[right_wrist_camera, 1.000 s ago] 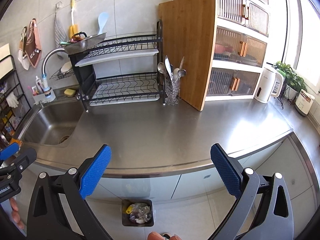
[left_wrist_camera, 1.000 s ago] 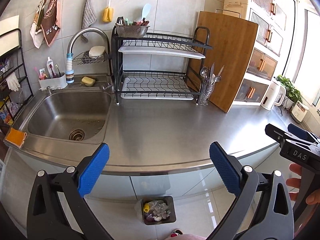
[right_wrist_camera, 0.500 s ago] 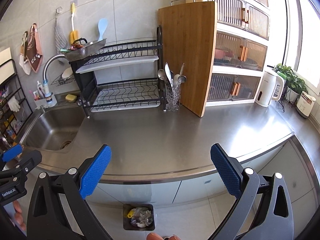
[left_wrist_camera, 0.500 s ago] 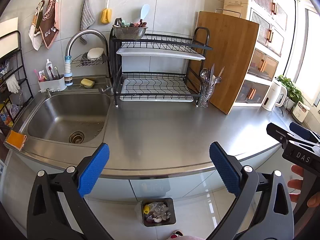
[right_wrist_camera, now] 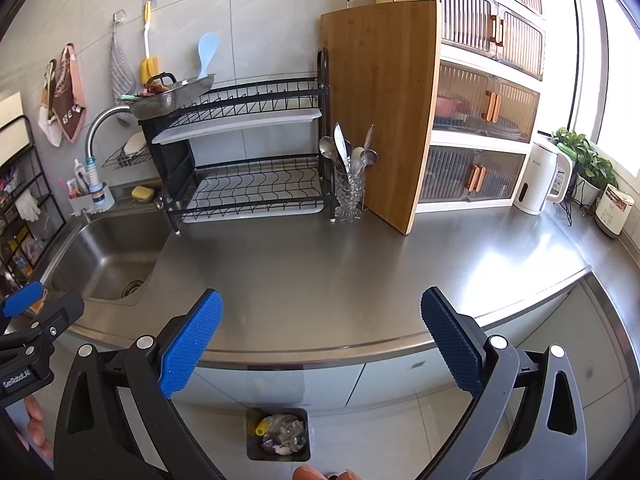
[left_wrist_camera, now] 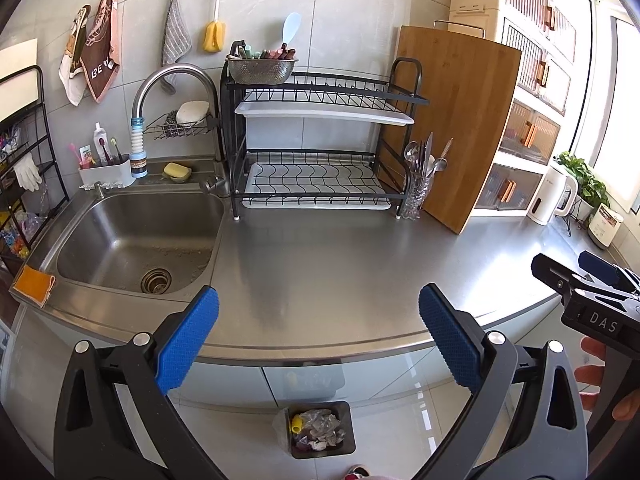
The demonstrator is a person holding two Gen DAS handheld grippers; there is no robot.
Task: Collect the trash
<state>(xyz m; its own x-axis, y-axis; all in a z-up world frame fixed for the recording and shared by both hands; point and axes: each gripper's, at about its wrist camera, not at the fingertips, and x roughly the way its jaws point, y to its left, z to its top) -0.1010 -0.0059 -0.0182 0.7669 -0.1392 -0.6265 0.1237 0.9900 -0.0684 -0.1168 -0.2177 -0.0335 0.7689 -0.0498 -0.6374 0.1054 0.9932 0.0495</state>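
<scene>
Fingers of the left gripper (left_wrist_camera: 319, 336) stand wide apart, their blue textured pads (left_wrist_camera: 187, 344) holding nothing, and the right gripper (right_wrist_camera: 321, 338) is spread just as wide and equally empty. Both hang in front of the rounded edge of the bare stainless-steel countertop (left_wrist_camera: 340, 272), pointing across it towards the tiled wall. The trash lies below and between each pair of fingers: a small dark square bin (left_wrist_camera: 322, 429) on the pale floor tiles against the cabinet fronts, holding crumpled clear wrappers and a yellow piece (left_wrist_camera: 296, 425); from the right wrist the same bin (right_wrist_camera: 278, 433) sits low in the middle. The countertop edge overhangs between the fingers and the bin. Off to the right in the left wrist view, the right gripper's black body shows with a person's fingertips under it. Farther out, a stainless-steel sink (left_wrist_camera: 136, 240) is set into the counter on the left under a curved steel tap (left_wrist_camera: 172, 80), with an orange cloth (left_wrist_camera: 34, 285) on its front rim. Behind the counter's middle stands a black two-tier wire dish rack (left_wrist_camera: 320, 140), a glass cutlery holder (left_wrist_camera: 418, 196) just beside it, then a tall bamboo cutting board (left_wrist_camera: 452, 120) leaning upright. A white electric kettle (right_wrist_camera: 540, 178) stands at the far right.
</scene>
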